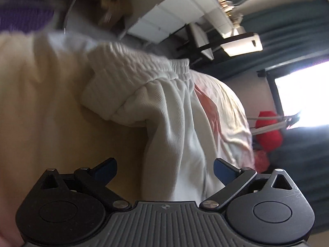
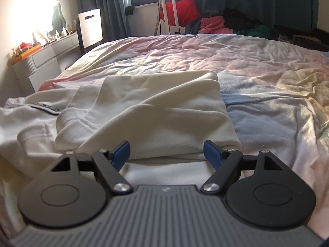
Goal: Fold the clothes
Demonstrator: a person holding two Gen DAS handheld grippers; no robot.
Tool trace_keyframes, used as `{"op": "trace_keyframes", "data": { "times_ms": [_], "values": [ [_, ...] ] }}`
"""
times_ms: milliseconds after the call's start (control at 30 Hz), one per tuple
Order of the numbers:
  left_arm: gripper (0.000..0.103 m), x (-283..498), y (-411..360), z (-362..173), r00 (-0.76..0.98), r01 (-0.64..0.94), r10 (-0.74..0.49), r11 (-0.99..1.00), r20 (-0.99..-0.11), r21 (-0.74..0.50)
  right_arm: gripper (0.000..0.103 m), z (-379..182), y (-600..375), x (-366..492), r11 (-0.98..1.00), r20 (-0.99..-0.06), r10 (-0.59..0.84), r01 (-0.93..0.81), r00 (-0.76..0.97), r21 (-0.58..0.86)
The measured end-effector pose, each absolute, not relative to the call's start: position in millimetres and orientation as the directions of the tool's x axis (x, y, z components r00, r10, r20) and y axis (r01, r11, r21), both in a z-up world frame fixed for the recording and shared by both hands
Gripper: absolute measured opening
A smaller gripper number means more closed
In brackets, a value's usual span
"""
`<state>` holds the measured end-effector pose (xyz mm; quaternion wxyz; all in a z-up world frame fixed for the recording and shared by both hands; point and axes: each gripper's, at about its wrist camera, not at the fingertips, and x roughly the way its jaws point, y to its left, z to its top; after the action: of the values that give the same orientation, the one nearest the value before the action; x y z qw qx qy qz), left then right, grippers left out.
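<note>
Your left gripper (image 1: 165, 169) is wide open, gripping nothing, over the white sweatshirt (image 1: 170, 111). Your right gripper (image 2: 167, 153) is open and empty at its folded edge.

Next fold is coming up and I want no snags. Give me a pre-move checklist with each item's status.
1. Left gripper empty, jaws apart: ok.
2. Right gripper empty, jaws apart: ok.
3. White garment lies on the bed: ok.
4. Folded layer lies flat: not ok, it is rumpled.
5. Elastic waistband within view for a grip: ok.
6. Left wrist view sharp enough to aim: not ok, blurred.
</note>
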<state>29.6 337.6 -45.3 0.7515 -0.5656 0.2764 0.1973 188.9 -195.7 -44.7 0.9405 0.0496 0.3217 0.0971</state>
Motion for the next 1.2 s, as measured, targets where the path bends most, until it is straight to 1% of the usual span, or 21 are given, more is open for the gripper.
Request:
{"op": "trace_keyframes", "data": {
  "times_ms": [67, 133, 167, 200, 233, 300, 333, 400, 433, 500, 600, 733, 867, 933, 1000, 1067, 1200],
  "values": [
    [0.095, 42.3, 347.4, -53.9, 0.788, -0.588, -0.044, 0.242, -0.615, -0.772, 0.08, -43.2, -197.8, 189.4, 0.977, -0.59, 0.208, -0.137, 0.78, 0.164],
    [0.091, 50.8, 355.8, -54.4, 0.789, -0.596, 0.009, 0.257, -0.615, -0.761, 0.08, -40.9, -199.4, 189.2, 0.978, -0.58, 0.2, -0.125, 0.79, 0.166],
    [0.087, 54.7, 360.7, -54.1, 0.782, -0.609, 0.046, 0.272, -0.621, -0.745, 0.08, -39.3, -200.0, 188.6, 0.979, -0.573, 0.194, -0.121, 0.796, 0.164],
    [0.08, 57.9, 365.4, -55.8, 0.771, -0.625, 0.075, 0.28, -0.632, -0.729, 0.08, -38.1, -200.4, 188.3, 0.979, -0.568, 0.193, -0.12, 0.8, 0.164],
    [0.075, 60.3, 370.5, -60.1, 0.766, -0.632, 0.085, 0.276, -0.637, -0.724, 0.08, -37.6, -200.5, 188.7, 0.979, -0.567, 0.194, -0.121, 0.801, 0.165],
    [0.058, 64.1, 380.0, -68.5, 0.75, -0.653, 0.106, 0.274, -0.653, -0.706, 0.08, -37.7, -199.6, 189.8, 0.979, -0.569, 0.197, -0.125, 0.799, 0.164],
    [0.055, 64.8, 381.9, -69.8, 0.747, -0.656, 0.115, 0.283, -0.654, -0.7, 0.08, -39.5, -197.4, 191.1, 0.979, -0.577, 0.196, -0.129, 0.793, 0.155],
    [0.043, 66.3, 385.5, -72.0, 0.743, -0.661, 0.133, 0.302, -0.656, -0.687, 0.08, -44.1, -192.3, 194.0, 0.982, -0.599, 0.19, -0.14, 0.778, 0.13],
    [0.04, 68.4, 382.9, -66.4, 0.739, -0.663, 0.156, 0.341, -0.655, -0.667, 0.081, -47.2, -188.7, 196.0, 0.982, -0.614, 0.189, -0.152, 0.767, 0.113],
    [0.032, 73.0, 376.9, -54.2, 0.732, -0.665, 0.205, 0.418, -0.649, -0.619, 0.081, -52.3, -182.0, 198.5, 0.982, -0.633, 0.183, -0.171, 0.752, 0.081],
    [0.026, 80.5, 357.4, -28.7, 0.74, -0.65, 0.289, 0.538, -0.608, -0.537, 0.082, -55.3, -177.7, 199.1, 0.983, -0.641, 0.169, -0.175, 0.749, 0.054],
    [0.025, 91.0, 313.1, 7.1, 0.769, -0.61, 0.386, 0.683, -0.51, -0.402, 0.081, -53.8, -181.4, 197.9, 0.982, -0.641, 0.18, -0.17, 0.746, 0.077],
    [0.024, 104.1, 251.4, 46.4, 0.814, -0.558, 0.464, 0.791, -0.349, -0.251, 0.08, -47.8, -189.2, 196.4, 0.981, -0.633, 0.191, -0.157, 0.75, 0.11],
    [0.024, 110.6, 214.8, 65.8, 0.843, -0.521, 0.467, 0.832, -0.267, -0.192, 0.08, -42.3, -198.4, 196.0, 0.979, -0.621, 0.201, -0.133, 0.758, 0.153],
    [0.023, 115.3, 171.6, 82.5, 0.872, -0.48, 0.45, 0.863, -0.191, -0.16, 0.08, -36.3, -209.3, 195.2, 0.976, -0.605, 0.198, -0.099, 0.771, 0.193],
    [0.021, 124.3, 127.1, 97.8, 0.897, -0.44, 0.426, 0.886, -0.115, -0.146, 0.08, -30.9, -224.9, 195.1, 0.972, -0.588, 0.175, -0.045, 0.79, 0.23],
    [0.02, 140.3, 29.7, 110.2, 0.939, -0.341, 0.345, 0.934, 0.02, -0.105, 0.08, -26.3, -260.2, 199.2, 0.958, -0.576, 0.096, 0.083, 0.812, 0.276]
  ]
}}
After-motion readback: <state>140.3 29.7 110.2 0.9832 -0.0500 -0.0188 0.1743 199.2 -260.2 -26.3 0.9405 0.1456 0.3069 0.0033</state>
